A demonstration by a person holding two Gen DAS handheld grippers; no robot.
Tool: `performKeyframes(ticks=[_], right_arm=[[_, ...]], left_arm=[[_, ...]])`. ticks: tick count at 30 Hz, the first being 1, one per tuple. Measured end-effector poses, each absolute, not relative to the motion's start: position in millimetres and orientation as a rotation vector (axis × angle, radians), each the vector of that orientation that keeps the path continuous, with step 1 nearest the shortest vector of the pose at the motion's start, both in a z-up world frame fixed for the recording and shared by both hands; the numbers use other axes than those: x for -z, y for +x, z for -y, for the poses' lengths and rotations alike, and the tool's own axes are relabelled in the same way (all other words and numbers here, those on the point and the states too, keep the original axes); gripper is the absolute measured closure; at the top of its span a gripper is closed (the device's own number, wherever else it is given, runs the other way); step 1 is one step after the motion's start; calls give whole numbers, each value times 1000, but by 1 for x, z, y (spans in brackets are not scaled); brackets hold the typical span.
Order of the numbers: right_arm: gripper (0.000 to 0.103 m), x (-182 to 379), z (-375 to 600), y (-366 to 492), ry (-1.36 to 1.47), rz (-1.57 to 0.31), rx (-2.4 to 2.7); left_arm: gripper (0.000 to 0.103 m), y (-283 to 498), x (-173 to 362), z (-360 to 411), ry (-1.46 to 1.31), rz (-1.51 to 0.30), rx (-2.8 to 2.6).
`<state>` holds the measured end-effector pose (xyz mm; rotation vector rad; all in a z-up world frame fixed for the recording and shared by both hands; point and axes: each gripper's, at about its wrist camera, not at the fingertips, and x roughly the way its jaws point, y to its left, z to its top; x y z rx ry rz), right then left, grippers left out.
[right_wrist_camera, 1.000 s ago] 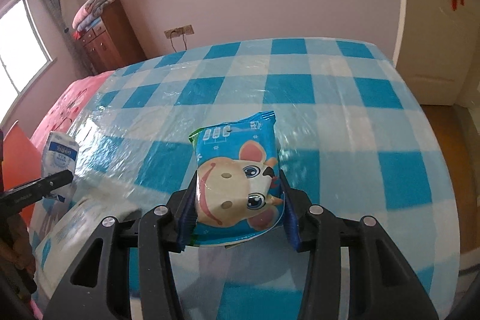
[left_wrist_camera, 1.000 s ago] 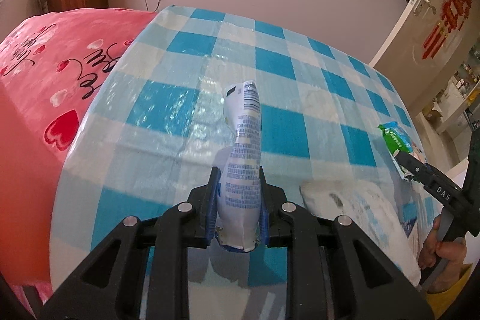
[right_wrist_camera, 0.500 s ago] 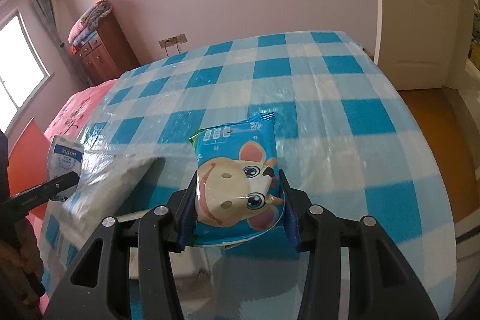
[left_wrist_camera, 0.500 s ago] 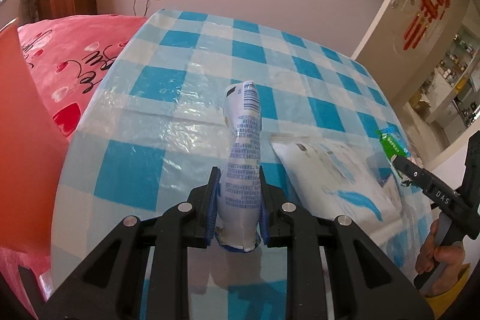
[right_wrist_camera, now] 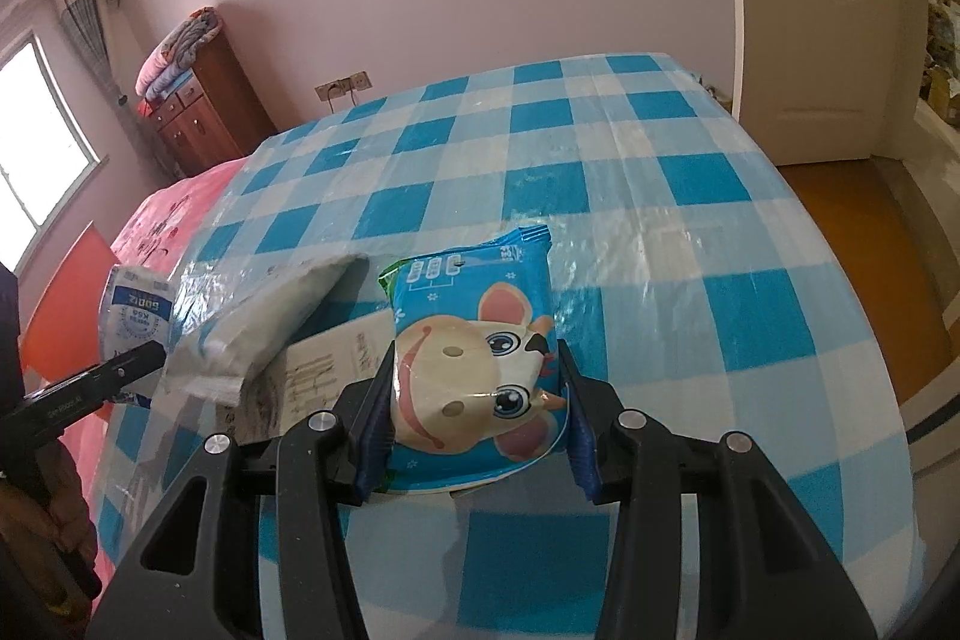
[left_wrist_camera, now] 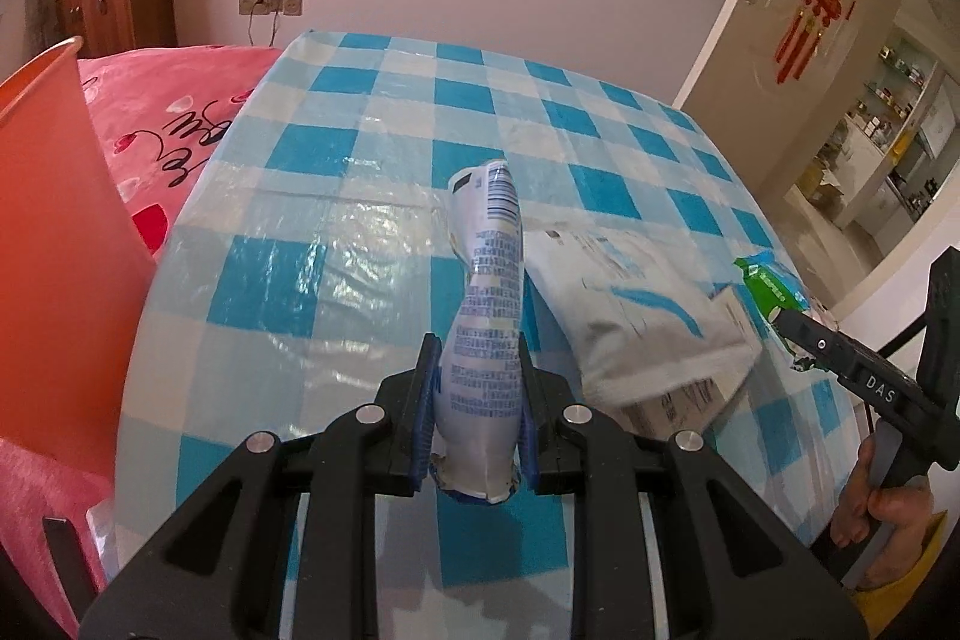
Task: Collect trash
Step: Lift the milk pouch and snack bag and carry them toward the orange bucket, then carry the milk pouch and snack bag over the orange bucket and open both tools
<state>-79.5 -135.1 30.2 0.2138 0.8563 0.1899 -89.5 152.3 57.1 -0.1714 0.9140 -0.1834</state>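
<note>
Trash fills both our grippers: the left gripper (left_wrist_camera: 478, 403) is clamped on a white wrapper (left_wrist_camera: 487, 304), its long axis running forward along the fingers; the right gripper (right_wrist_camera: 477, 415) pinches a blue packet (right_wrist_camera: 477, 340). We judge the orange bin (left_wrist_camera: 54, 232) to be the goal; it lies left of the table (left_wrist_camera: 372, 172), nearer our left hand.

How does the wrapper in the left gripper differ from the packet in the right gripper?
The white wrapper in the left gripper is pinched narrow and stands tall, showing small blue print and a barcode; the cartoon packet in the right gripper is held broad and flat, its blue face showing a big-eared animal. The jaws stand close on the wrapper, wide on the packet. Both are held above the checked table.
</note>
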Motion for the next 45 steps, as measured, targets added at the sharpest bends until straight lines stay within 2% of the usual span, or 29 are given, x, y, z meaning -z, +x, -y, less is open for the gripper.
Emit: performKeyframes(ticks=[21,45], right_arm=[[55,-72,92,-137,130,-841,-224],[55,-124,-26,-103,-9,-802,-536]], left_arm=[[79,-147,-79,-164,-156,-845,235],[79,-165,-141,-241,-248,-692,96]])
